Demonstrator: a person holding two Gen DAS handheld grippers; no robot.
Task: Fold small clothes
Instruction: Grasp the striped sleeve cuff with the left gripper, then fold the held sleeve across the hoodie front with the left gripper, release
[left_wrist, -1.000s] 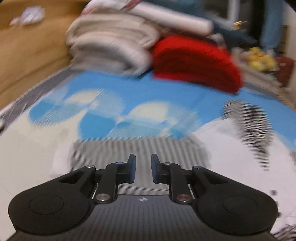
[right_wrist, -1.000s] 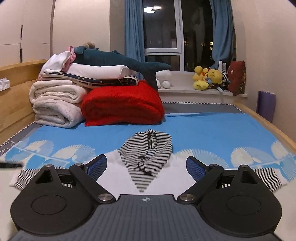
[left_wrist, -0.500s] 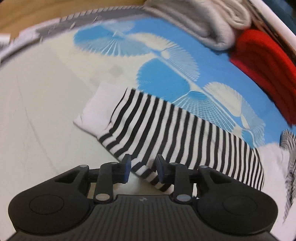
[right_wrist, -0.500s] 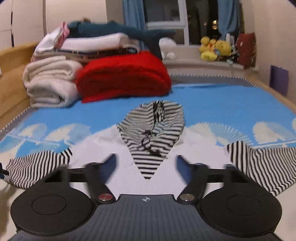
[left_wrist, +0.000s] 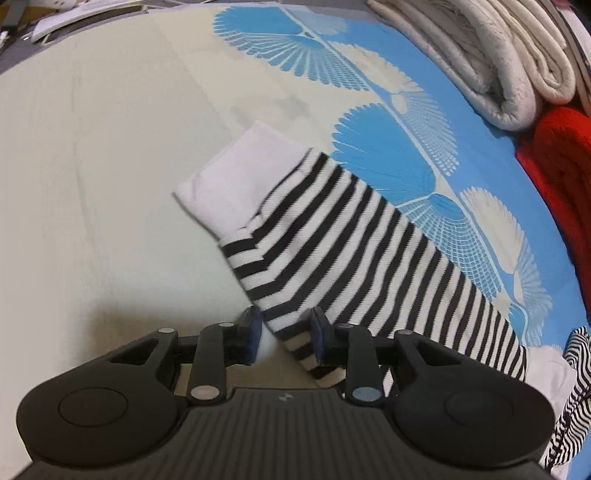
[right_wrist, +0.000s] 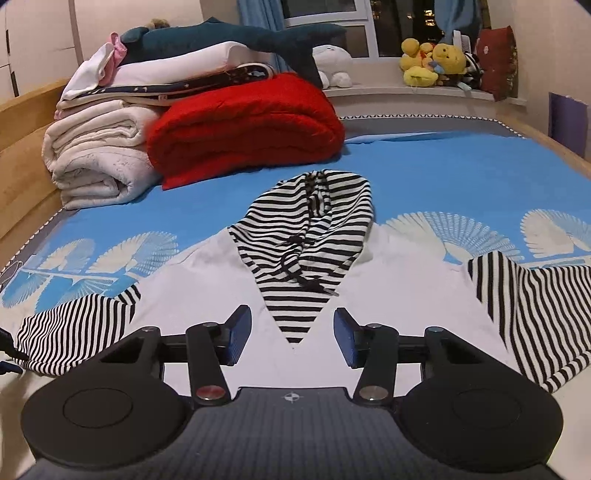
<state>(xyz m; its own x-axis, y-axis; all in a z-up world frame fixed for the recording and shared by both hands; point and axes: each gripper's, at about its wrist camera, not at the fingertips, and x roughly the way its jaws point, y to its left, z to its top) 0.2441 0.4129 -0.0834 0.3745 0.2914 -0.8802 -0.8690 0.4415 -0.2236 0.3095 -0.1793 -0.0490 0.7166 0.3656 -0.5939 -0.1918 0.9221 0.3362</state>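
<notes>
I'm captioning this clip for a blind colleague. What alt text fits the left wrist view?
The left tongs are closing around the lower edge of a black-and-white striped sleeve with a white cuff, lying flat on a cream and blue fan-patterned bedspread. Folded cream blankets and a red blanket sit at upper right.

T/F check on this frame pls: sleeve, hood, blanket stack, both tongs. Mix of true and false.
1. The hood is striped black and white. True.
2. The sleeve ends in a red cuff. False: the cuff is white.
3. The sleeve's edge sits between the left tongs' closing jaws. True.
4. The right tongs clamp the hood's drawstring. False: their jaws stand apart over the white body, the drawstring lies beyond them.
5. The red blanket lies beside a stack of white blankets. True.
6. The hood lies on top of the red blanket. False: it lies on the sheet in front of it.
</notes>
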